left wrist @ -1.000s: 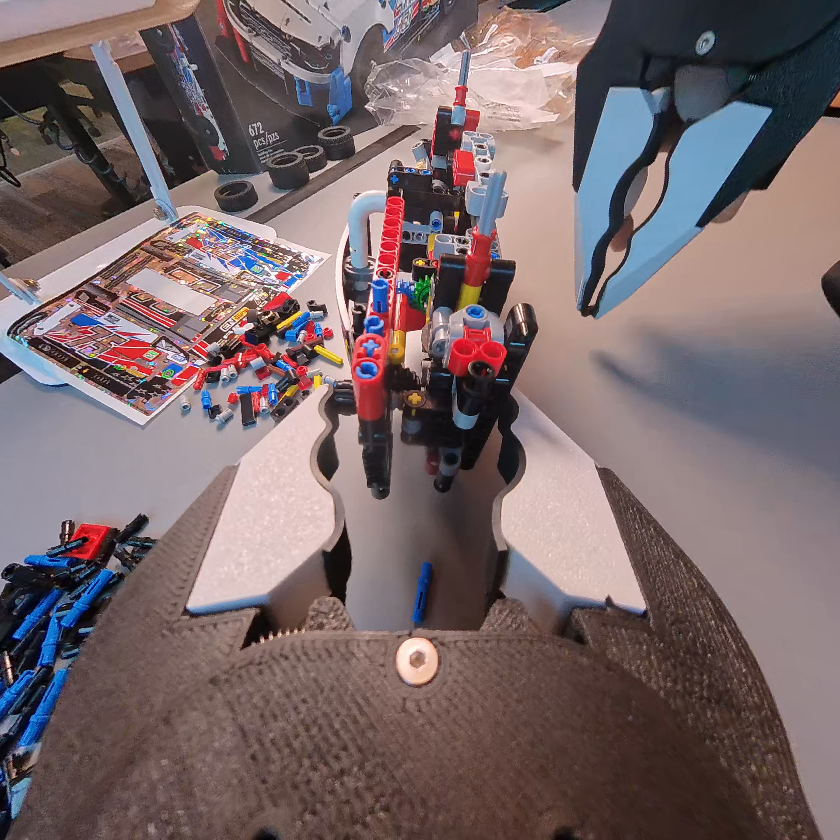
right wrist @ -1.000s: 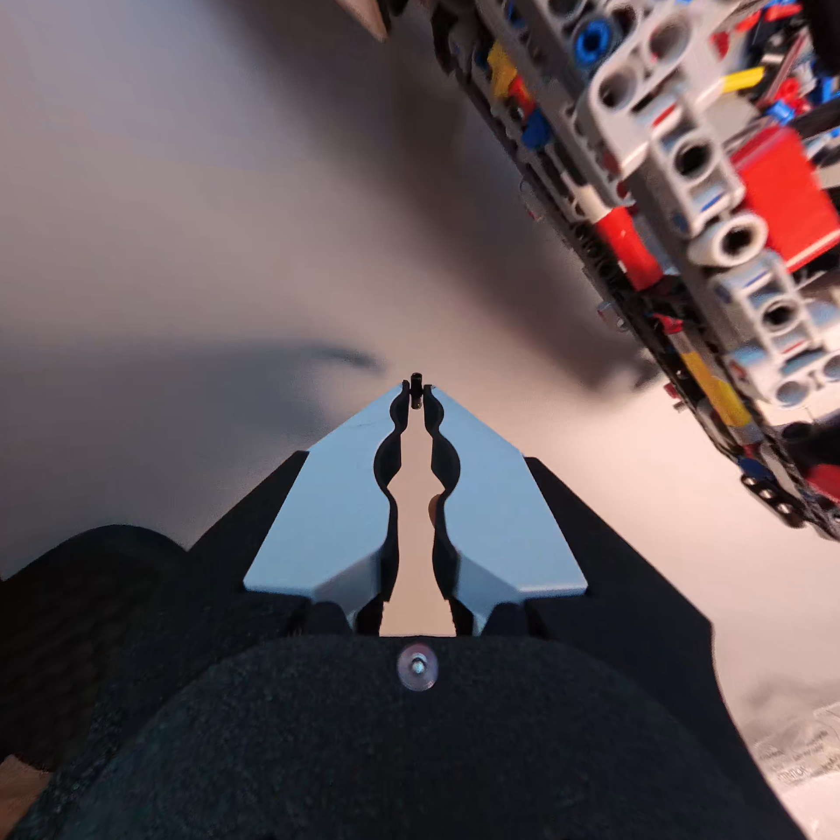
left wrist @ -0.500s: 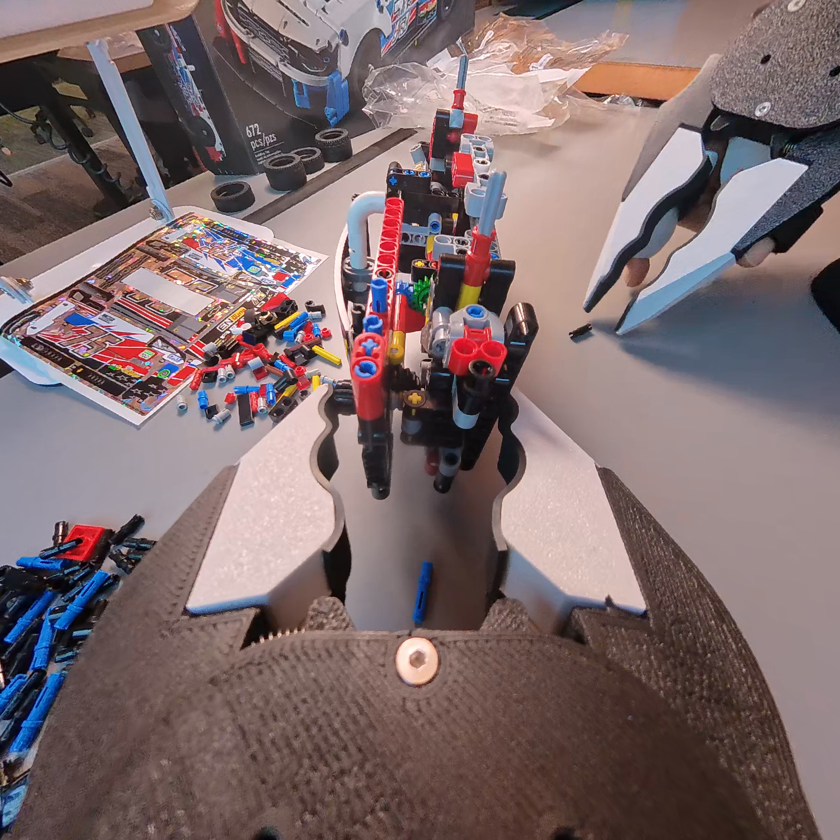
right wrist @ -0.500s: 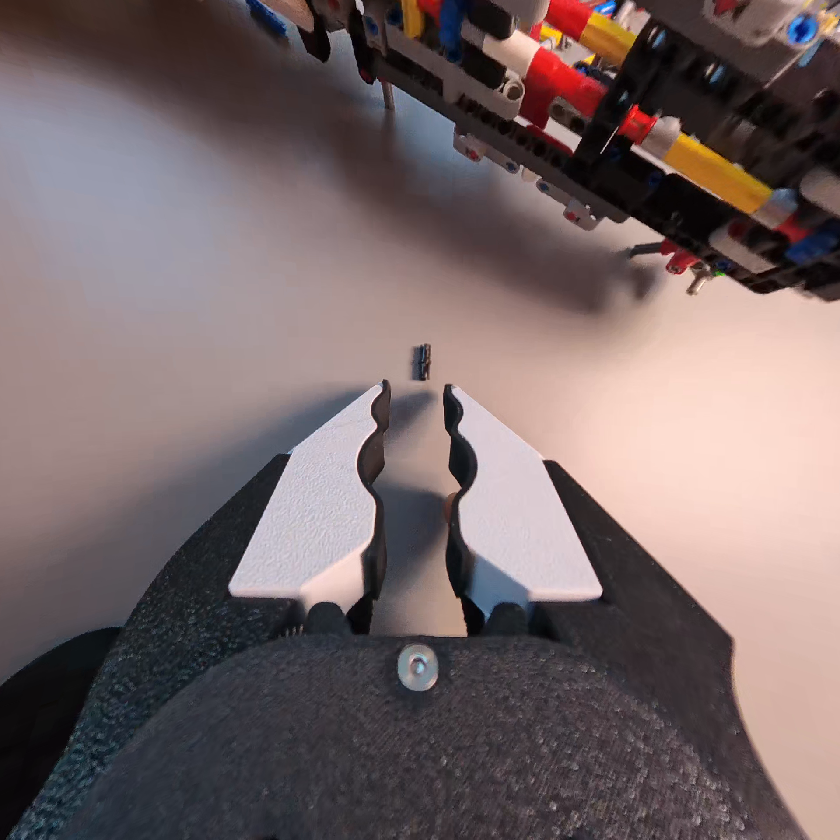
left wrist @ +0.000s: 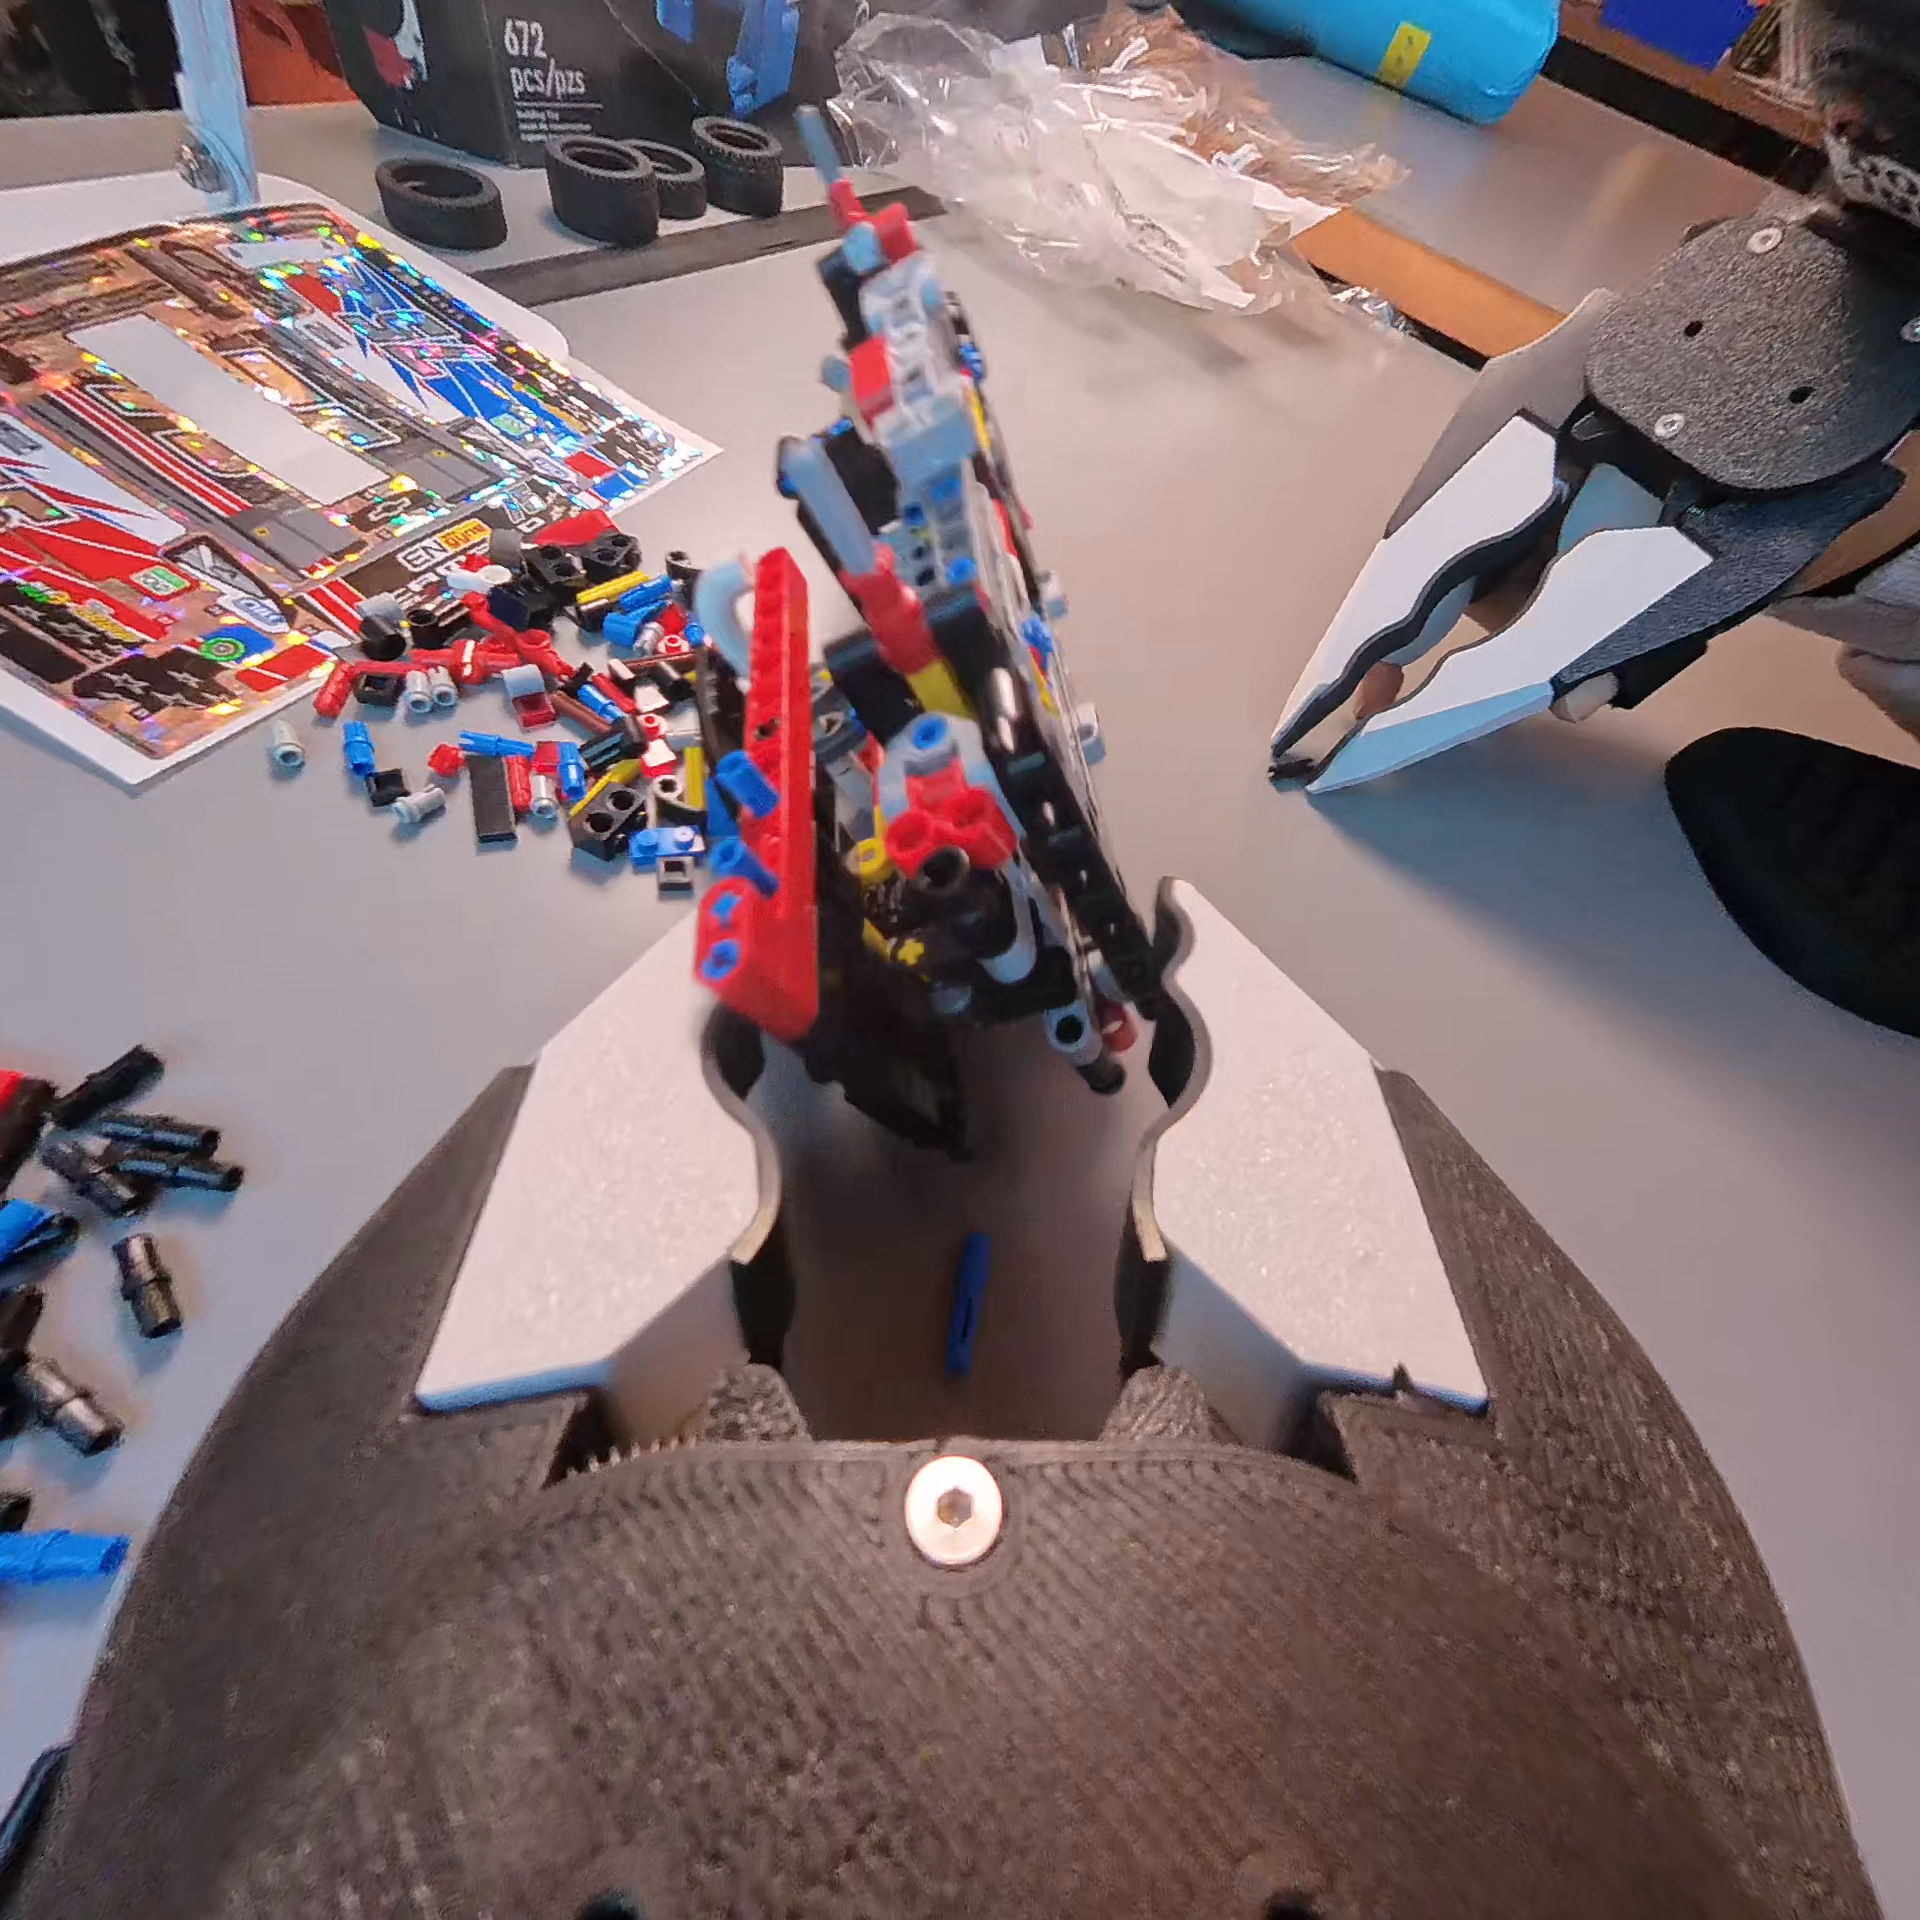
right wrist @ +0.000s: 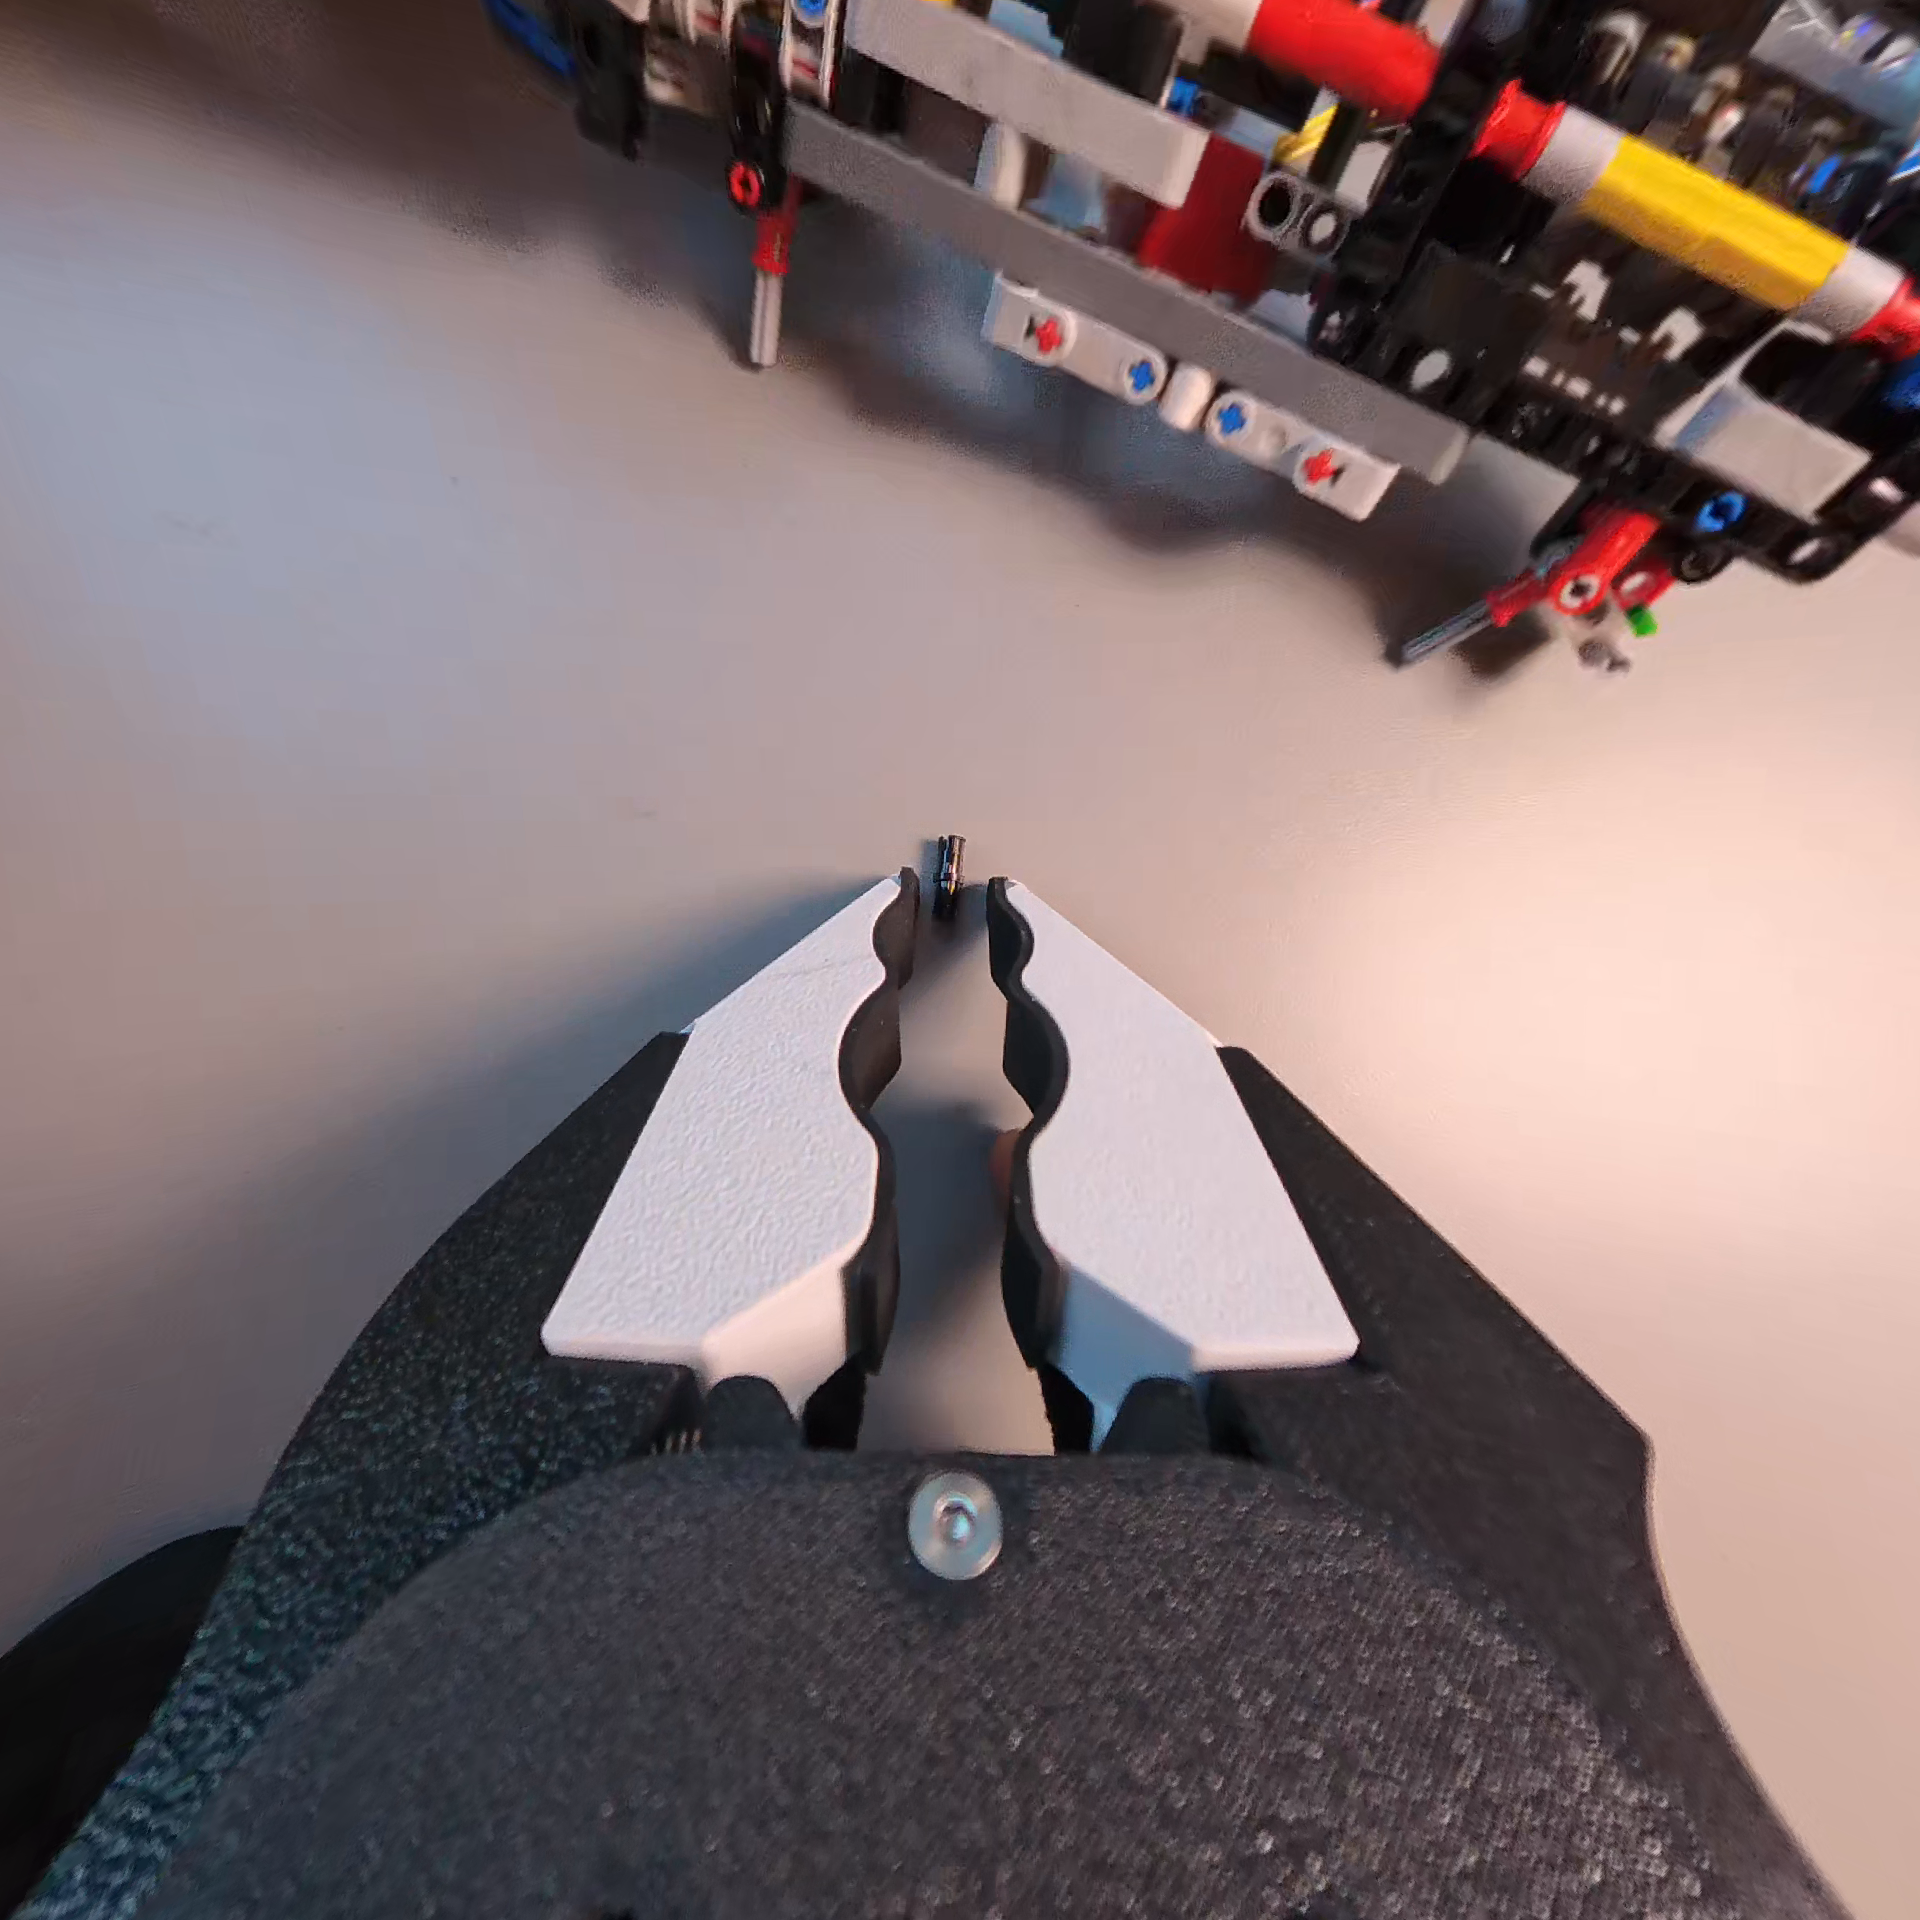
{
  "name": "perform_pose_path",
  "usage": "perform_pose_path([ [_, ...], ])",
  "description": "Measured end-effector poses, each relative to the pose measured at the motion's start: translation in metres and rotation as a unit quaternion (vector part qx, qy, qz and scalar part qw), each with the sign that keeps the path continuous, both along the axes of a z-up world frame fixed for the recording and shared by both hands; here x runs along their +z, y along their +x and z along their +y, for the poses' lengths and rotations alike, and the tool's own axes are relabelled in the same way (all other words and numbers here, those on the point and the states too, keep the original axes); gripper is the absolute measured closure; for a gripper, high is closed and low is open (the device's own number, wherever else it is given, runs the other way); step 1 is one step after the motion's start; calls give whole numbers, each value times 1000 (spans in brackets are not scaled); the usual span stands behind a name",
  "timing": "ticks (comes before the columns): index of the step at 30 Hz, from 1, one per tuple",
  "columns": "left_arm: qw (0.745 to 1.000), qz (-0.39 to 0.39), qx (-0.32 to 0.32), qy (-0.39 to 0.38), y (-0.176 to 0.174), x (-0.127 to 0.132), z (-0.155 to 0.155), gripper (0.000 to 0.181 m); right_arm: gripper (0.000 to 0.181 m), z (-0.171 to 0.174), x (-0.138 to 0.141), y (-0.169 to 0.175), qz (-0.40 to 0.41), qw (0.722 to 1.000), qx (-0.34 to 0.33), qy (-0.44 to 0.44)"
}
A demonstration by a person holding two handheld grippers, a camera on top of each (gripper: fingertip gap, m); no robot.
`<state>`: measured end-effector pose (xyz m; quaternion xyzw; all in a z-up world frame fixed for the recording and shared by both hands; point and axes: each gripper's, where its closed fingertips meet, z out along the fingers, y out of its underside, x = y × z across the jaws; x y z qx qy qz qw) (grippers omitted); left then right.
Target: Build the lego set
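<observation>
My left gripper [left wrist: 945, 966] is shut on the near end of the half-built lego model [left wrist: 914, 623], a red, black and grey frame. The model is tilted and leans to the right above the grey table [left wrist: 1351, 1039]; it looks blurred. The model also fills the top of the right wrist view [right wrist: 1195, 239]. My right gripper [right wrist: 948, 896] is low at the table to the model's right, slightly open. A small black pin [right wrist: 948, 864] lies on the table between its fingertips. The same gripper [left wrist: 1299, 771] shows at the right of the left wrist view.
A pile of loose small parts [left wrist: 540, 707] and a shiny sticker sheet [left wrist: 260, 468] lie left of the model. Black tyres [left wrist: 603, 187], the set's box [left wrist: 582, 62] and plastic bags [left wrist: 1070, 177] are at the back. Black and blue pins [left wrist: 135, 1153] lie near left. A blue pin [left wrist: 966, 1304] lies under my left gripper.
The right gripper held the black pin in the air, let it go onto the table, and has come down around it. The left gripper has tilted the model to the right.
</observation>
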<state>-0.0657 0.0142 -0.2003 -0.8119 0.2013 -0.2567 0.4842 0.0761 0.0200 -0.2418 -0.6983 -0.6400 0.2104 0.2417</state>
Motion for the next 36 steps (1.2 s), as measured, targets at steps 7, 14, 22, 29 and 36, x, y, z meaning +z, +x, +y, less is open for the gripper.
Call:
perform_pose_path([
  [7, 1000, -9, 7, -7, 0, 0, 1, 109, 171, 1, 0, 0, -1, 1000, 0, 1],
  [14, 999, -33, 24, -21, -6, 2, 3, 101, 174, 3, 0, -1, -4, 1000, -7, -2],
  [22, 993, -96, 47, -58, -14, 5, 7, 101, 175, 3, 0, -1, -3, 1000, -6, 2],
  [29, 990, -114, 57, -60, -19, 8, 10, 106, 176, 4, 0, -1, -3, 1000, -8, 4],
  [36, 988, -123, 60, -68, -19, 6, 11, 106, 176, 4, 0, -1, -3, 1000, -9, 5],
])
